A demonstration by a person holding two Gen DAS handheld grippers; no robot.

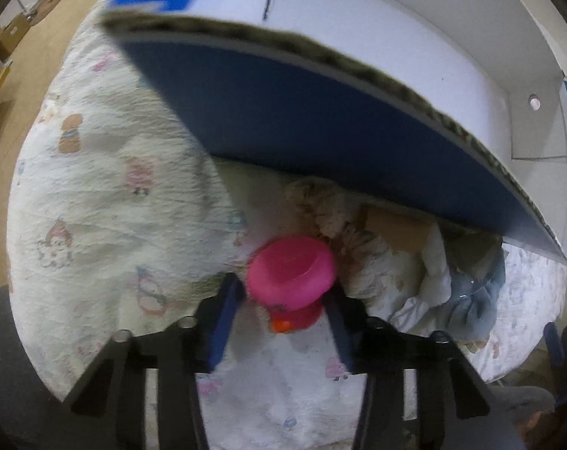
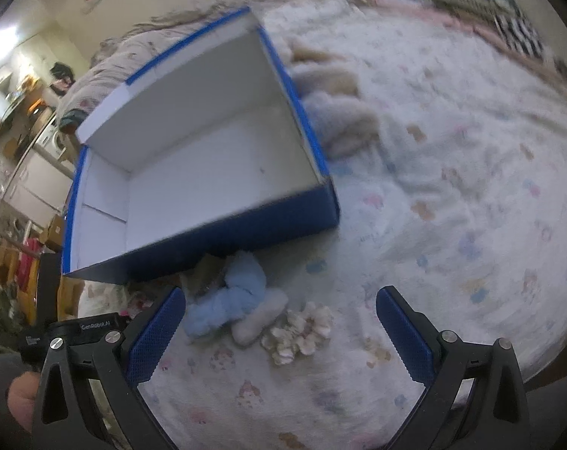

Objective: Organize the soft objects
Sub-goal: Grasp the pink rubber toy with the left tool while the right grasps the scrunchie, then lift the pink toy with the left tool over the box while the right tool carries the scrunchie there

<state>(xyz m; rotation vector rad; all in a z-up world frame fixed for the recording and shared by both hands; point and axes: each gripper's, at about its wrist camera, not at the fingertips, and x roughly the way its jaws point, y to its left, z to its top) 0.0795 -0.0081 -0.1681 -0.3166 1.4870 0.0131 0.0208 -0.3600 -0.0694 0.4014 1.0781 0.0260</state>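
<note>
My left gripper [image 1: 285, 292] is shut on a pink soft toy [image 1: 291, 275] with an orange tip, held just below the near wall of the blue box [image 1: 321, 127]. The box is white inside and holds nothing in the right wrist view [image 2: 208, 157]. My right gripper [image 2: 279, 300] is open and empty above a light blue plush [image 2: 234, 296], a beige plush piece [image 2: 260, 318] and a cream flower-like toy [image 2: 298, 332] on the bed. Beige and lilac plush toys [image 2: 339, 112] lie by the box's right wall.
The bed has a white printed blanket [image 2: 452, 206]. A cream plush [image 1: 321, 206], white cloth and a pale blue cloth [image 1: 471, 300] lie under the box edge in the left wrist view. Checkered fabric [image 2: 508, 18] lies at the far edge. Room clutter is at the left.
</note>
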